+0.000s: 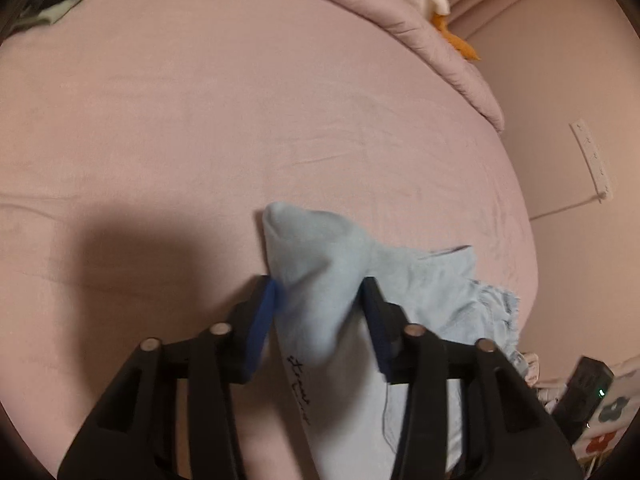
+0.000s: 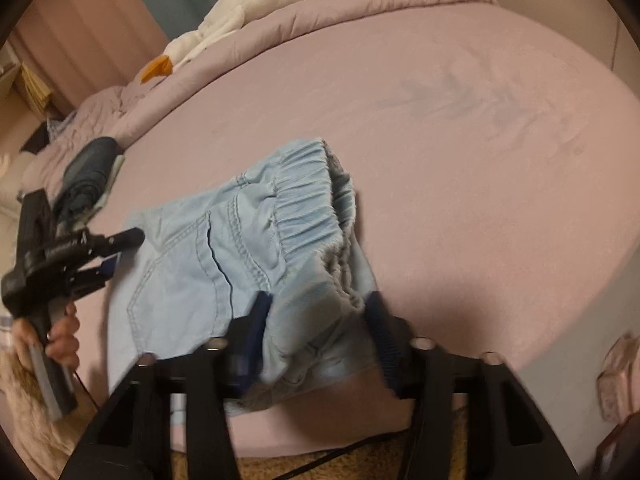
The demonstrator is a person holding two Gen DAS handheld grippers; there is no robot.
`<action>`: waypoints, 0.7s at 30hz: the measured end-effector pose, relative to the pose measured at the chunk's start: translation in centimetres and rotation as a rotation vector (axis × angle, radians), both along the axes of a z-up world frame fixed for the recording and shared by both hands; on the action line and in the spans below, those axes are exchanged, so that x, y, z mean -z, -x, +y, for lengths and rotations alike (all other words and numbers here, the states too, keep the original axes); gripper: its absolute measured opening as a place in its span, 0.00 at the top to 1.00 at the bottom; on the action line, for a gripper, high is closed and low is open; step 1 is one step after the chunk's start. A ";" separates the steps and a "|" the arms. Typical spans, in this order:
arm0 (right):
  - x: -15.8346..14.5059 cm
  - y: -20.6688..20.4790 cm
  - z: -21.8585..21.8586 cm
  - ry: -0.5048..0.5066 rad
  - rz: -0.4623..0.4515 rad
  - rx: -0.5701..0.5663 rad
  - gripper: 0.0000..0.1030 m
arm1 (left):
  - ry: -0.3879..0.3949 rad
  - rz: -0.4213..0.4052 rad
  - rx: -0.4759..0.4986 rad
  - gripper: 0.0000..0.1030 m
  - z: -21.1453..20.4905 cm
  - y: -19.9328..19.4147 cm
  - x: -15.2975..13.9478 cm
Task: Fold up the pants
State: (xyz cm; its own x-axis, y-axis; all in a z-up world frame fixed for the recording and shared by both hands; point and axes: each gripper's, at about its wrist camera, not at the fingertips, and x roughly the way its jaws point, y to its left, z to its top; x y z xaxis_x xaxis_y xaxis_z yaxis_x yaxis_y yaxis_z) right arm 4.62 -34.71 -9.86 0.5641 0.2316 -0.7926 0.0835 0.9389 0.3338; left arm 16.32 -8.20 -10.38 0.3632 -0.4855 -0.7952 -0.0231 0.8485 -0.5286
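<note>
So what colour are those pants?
Light blue denim pants with an elastic waistband, clearest in the right wrist view.

The pants [image 2: 224,240] are pale blue. The bed [image 1: 240,120] sheet is dusty pink. The fingers [image 1: 260,320] are black with blue pads. The stuffed toy [image 2: 240,12] is white with orange.

Pink bed [image 1: 240,112]; rumpled duvet [image 2: 360,4]; beige carpet [image 2: 360,460]; pink walls [image 1: 560,80]
</note>
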 end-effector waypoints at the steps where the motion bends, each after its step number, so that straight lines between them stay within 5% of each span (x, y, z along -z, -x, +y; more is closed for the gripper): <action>1: -0.2 0.1 0.0 0.004 -0.006 0.001 0.66 | -0.005 -0.009 -0.003 0.68 0.4 0.3 -0.2; 5: -0.1 0.1 -0.1 0.015 0.001 0.003 0.70 | -0.043 -0.066 -0.012 0.76 0.9 1.5 -1.4; 15: 0.8 0.1 -0.2 0.019 0.019 0.000 0.70 | -0.037 -0.054 -0.019 0.72 1.1 1.1 0.3; 21: 0.9 0.2 -0.2 0.029 0.022 0.012 0.70 | -0.075 -0.071 0.002 0.71 0.4 4.1 -0.4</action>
State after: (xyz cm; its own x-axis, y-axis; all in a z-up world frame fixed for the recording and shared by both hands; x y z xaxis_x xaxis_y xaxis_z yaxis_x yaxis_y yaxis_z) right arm 4.41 -34.89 -10.72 0.5492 0.2021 -0.8109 0.1016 0.9470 0.3049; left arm 12.24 -7.78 -10.00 0.4190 -0.4260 -0.8018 0.0136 0.8859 -0.4636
